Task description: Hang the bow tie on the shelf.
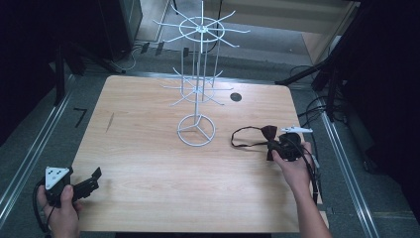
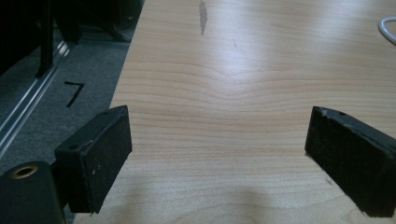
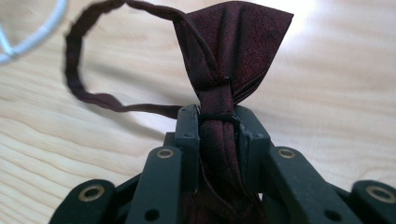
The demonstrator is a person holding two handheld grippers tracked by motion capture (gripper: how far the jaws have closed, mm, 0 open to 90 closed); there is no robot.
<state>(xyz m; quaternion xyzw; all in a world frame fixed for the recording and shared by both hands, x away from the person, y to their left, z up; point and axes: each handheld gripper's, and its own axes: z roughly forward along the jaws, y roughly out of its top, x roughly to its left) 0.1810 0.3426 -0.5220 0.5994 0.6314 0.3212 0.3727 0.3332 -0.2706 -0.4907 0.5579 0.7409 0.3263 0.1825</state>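
A dark maroon bow tie (image 1: 270, 133) with a thin neck strap (image 1: 242, 138) lies at the right side of the wooden table (image 1: 148, 163). My right gripper (image 1: 283, 147) is shut on the bow tie's centre knot (image 3: 217, 112); one wing (image 3: 233, 42) fans up beyond the jaws and the strap (image 3: 79, 84) loops off to the left. My left gripper (image 1: 91, 179) rests at the table's near left corner, held by a hand. Its jaws stand wide apart with bare wood between the pads (image 2: 98, 156).
A white wire display stand (image 1: 197, 79) with a ring base (image 1: 196, 130) and radiating hooks rises at the table's middle back. A round dark hole (image 1: 236, 96) sits behind it. Black frames and cables flank the table on the floor.
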